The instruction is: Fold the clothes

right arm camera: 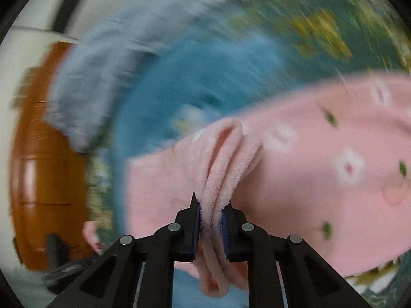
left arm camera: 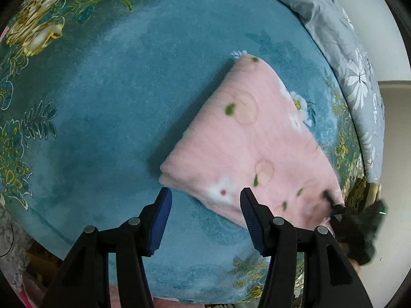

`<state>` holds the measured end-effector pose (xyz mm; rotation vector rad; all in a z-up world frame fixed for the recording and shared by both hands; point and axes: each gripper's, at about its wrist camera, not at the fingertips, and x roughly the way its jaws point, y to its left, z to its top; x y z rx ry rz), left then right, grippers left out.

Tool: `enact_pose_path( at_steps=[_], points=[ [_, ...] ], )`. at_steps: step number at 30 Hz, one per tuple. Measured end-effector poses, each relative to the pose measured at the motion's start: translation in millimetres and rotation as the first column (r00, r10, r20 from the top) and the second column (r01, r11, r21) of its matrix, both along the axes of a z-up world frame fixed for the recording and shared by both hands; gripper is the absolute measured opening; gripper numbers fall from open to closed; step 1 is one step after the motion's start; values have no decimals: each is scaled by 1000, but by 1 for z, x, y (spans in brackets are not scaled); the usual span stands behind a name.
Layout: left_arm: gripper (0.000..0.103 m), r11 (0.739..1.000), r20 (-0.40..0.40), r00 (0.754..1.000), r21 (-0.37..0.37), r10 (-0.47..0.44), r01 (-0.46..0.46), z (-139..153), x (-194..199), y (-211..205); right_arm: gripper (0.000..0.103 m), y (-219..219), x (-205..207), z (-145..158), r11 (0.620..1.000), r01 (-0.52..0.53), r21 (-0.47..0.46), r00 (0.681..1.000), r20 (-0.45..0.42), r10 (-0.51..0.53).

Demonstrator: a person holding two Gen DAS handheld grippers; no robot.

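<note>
Pink fleece garment [left arm camera: 246, 138], printed with white flowers, lying folded in several layers on the teal floral bedspread [left arm camera: 102, 102], a grey quilt [left arm camera: 341, 41] beyond its far side. Left gripper [left arm camera: 205, 195] hovers with jaws spread and empty just short of the garment's near edge; right gripper [right arm camera: 211, 210] is clamped on a bunched stack of about 3 plush edges at the garment's corner. The fabric looks soft, light, thick and limp, so hold is best taken at layered edges or corners, catching all layers together.
</note>
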<state>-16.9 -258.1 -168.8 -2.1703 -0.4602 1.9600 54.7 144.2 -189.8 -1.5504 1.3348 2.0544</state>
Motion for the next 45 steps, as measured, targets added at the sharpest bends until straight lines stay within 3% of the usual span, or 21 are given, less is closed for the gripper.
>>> enact_pose_path(
  at_steps=[1,4,7,14,17,22,24,27,29,35,41,45],
  points=[
    [56,1000,-7,1000,-1,-5,5,-2,-5,0,15,4,5,-21,999,31,-31,997,67,-29],
    [57,1000,-30,999,-4,-21,20,-9,-20,-1,15,10,14,-39,993,93,-69,993,74,-88],
    [61,998,-53,997,6,-63,63,-23,-42,-1,15,9,17,-40,990,116,-78,991,70,-111],
    [64,975,-54,981,119,-184,189,-68,-68,8,16,5,13,-36,997,55,-50,992,112,-49],
    [64,966,-37,984,184,-177,180,-81,-73,7,16,5,14,-35,998,50,-38,990,130,-45],
    [62,955,-39,982,231,-184,188,-89,-73,11,17,3,12,-33,999,44,-18,987,157,-40],
    [39,946,-36,980,257,-197,200,-91,-72,16,17,2,10,-32,999,38,-10,984,174,-36],
    [23,949,-40,977,233,-209,212,-91,-72,22,17,1,4,-30,999,42,4,977,210,-42],
    [18,955,-43,980,219,-194,198,-88,-73,21,17,-1,0,-29,999,47,20,970,238,-51],
    [13,964,-38,995,245,-96,102,-74,-73,-4,17,-11,-10,-16,997,49,54,963,264,-62],
    [13,963,-48,998,268,-29,41,-59,-65,-54,17,-37,-32,8,999,-15,30,984,177,9],
    [13,972,-82,996,228,-27,45,-51,-74,-89,17,-63,-50,12,996,-92,-11,991,95,92]
  ],
)
